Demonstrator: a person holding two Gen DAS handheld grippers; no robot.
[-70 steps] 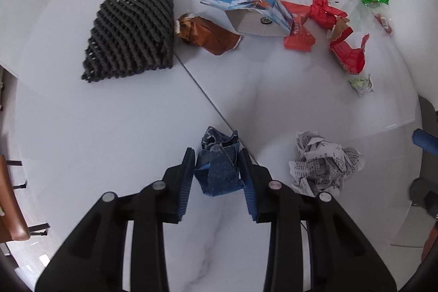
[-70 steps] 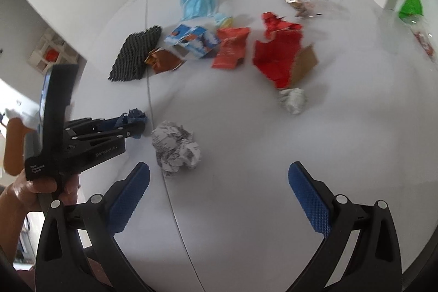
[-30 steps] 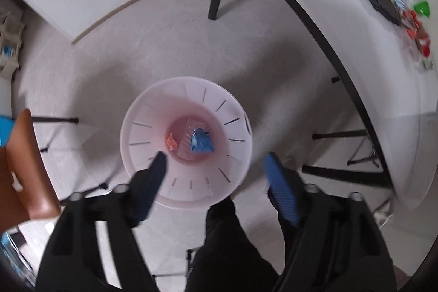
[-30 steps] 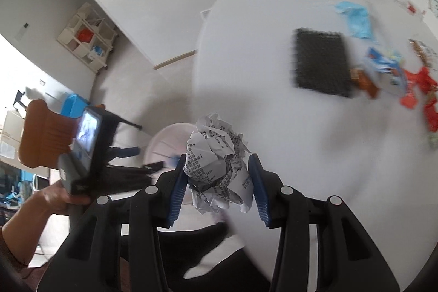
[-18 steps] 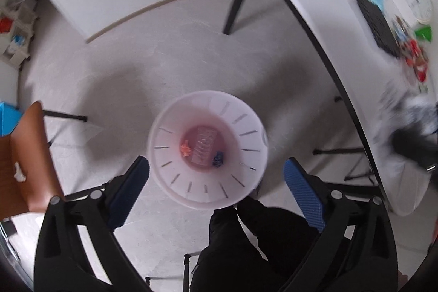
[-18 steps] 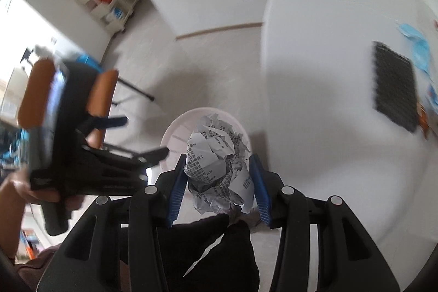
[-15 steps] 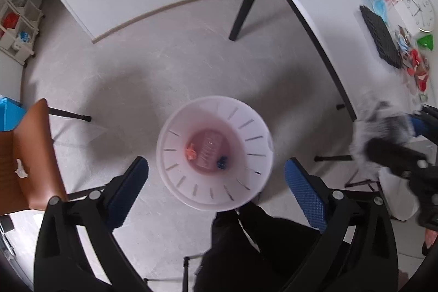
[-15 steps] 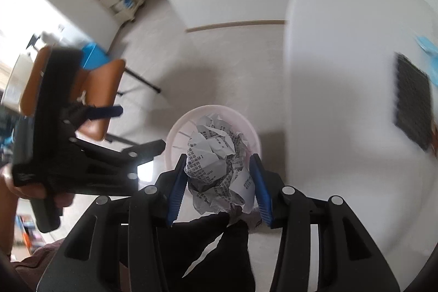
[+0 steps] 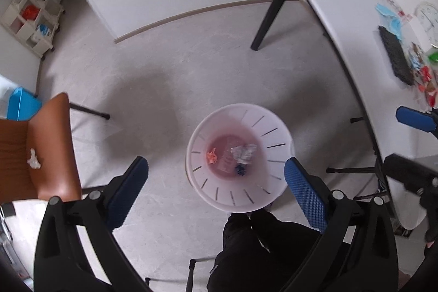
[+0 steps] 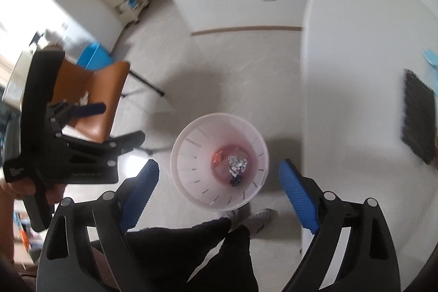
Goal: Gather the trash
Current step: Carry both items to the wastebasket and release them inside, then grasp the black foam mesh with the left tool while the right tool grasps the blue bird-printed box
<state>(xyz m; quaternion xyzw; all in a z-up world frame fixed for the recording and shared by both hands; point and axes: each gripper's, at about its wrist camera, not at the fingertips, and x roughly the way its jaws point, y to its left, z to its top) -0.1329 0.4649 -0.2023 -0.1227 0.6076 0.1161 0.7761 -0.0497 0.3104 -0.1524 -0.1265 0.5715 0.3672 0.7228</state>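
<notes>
Left gripper (image 9: pixel 216 182): I am holding it over the bin, jaws standing wide apart, nothing between them.
Right gripper (image 10: pixel 219 182): jaws have just been opening; they are gaping, empty.
Bin (image 10: pixel 189 149): one white slotted bin, sitting on the floor left of the table (image 10: pixel 356 73).
Contents: I am counting three pieces: crumpled paper (image 10: pixel 237 164), orange scrap (image 10: pixel 218 156), dark blue wad (image 10: pixel 235 181).
Table trash (image 9: pixel 423 78): several pieces lying at the far right, uncountable.

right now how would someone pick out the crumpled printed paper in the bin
Find the round pale pink slotted plastic bin on the grey floor beside the white table. At its bottom lies the crumpled white printed paper ball, bigger and paler than the orange scrap and the dark blue wad.
</notes>
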